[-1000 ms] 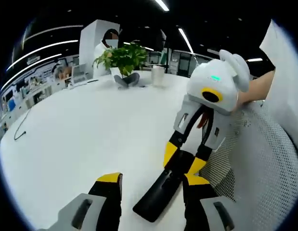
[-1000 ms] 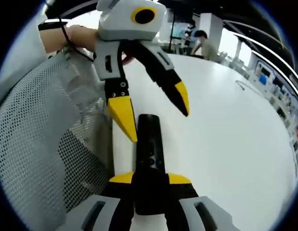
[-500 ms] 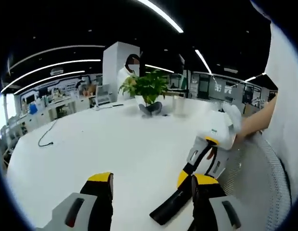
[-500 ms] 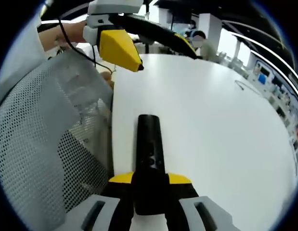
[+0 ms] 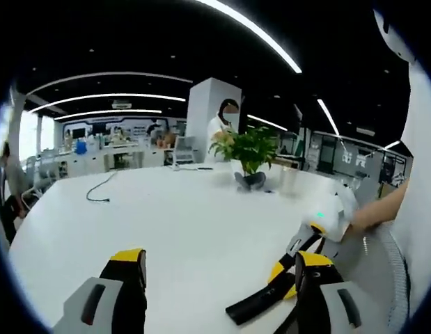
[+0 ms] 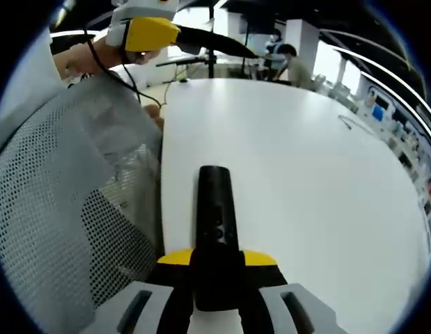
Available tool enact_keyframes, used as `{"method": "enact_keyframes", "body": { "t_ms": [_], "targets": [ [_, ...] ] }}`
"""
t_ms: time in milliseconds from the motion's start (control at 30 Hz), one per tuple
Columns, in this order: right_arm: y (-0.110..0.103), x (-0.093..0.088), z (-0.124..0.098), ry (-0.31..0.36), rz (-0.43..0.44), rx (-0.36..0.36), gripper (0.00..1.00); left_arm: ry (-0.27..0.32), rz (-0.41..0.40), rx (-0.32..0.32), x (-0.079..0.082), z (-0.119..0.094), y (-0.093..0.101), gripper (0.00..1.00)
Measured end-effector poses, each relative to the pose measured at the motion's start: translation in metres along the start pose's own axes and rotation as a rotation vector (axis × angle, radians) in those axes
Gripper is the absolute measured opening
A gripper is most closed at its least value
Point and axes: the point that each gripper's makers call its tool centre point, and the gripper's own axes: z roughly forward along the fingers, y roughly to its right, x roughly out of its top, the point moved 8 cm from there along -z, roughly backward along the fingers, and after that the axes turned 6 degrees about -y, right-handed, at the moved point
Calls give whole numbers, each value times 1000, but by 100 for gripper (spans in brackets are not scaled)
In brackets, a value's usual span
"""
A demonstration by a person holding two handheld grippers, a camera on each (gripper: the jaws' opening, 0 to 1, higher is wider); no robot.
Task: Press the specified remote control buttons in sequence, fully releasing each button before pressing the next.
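In the right gripper view a black remote control (image 6: 215,219) lies lengthwise over the white table (image 6: 306,174), buttons facing up. My right gripper (image 6: 216,263) is shut on its near end, yellow pads on both sides. My left gripper (image 6: 201,43) hangs high at the top left of that view, well above the remote and apart from it. In the left gripper view my left gripper (image 5: 218,271) stands open with nothing between its fingers. Low on the right there, the remote (image 5: 257,303) sticks out of the right gripper (image 5: 283,275).
A grey mesh chair back (image 6: 62,209) runs along the table's near edge beside the remote. A potted plant (image 5: 250,149) and a cup stand at the far side, and a cable (image 5: 97,196) lies at the left. A person (image 5: 225,122) stands behind the table.
My left gripper has risen up and away from the remote, from just over its far end to high above the table. The remote stays still in the right gripper.
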Motion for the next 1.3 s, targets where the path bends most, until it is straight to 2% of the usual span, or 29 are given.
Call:
{"method": "enact_keyframes", "body": {
  "t_ms": [33, 100, 167, 233, 300, 367, 433, 500, 533, 600, 700, 767, 1067, 1300],
  "targets": [
    [0, 0, 0, 1, 1, 0, 21, 46, 39, 36, 1, -2, -1, 96],
    [0, 0, 0, 3, 5, -1, 21, 95, 73, 83, 3, -5, -3, 100],
    [0, 1, 0, 4, 6, 0, 21, 109, 61, 108, 5, -8, -4, 100],
    [1, 1, 0, 5, 8, -1, 21, 141, 53, 171, 7, -10, -11, 100],
    [0, 0, 0, 4, 8, -1, 21, 141, 32, 187, 7, -12, -15, 100],
    [0, 1, 0, 3, 13, -2, 21, 161, -25, 211, 6, -16, -21, 100],
    [1, 1, 0, 7, 56, 3, 21, 168, -29, 245, 5, -20, -26, 100],
    [1, 1, 0, 5, 57, 3, 21, 158, -30, 285, 4, -22, -29, 100],
    [1, 2, 0, 2, 59, 2, 21, 137, -17, 320, 2, -23, -32, 100],
    [1, 2, 0, -5, 55, -1, 21, 131, 14, 350, 3, -22, -31, 100],
    [0, 3, 0, -14, 54, -3, 21, 120, 29, 357, 3, -21, -29, 100],
    [2, 4, 0, -17, 69, 4, 21, 110, 17, 341, 1, -21, -29, 100],
    [10, 5, 1, -26, 75, 0, 21, 117, -33, 276, 0, -20, -26, 100],
    [16, 7, 1, -38, 59, 0, 21, 144, -52, 259, 2, -22, -25, 100]
  ]
}}
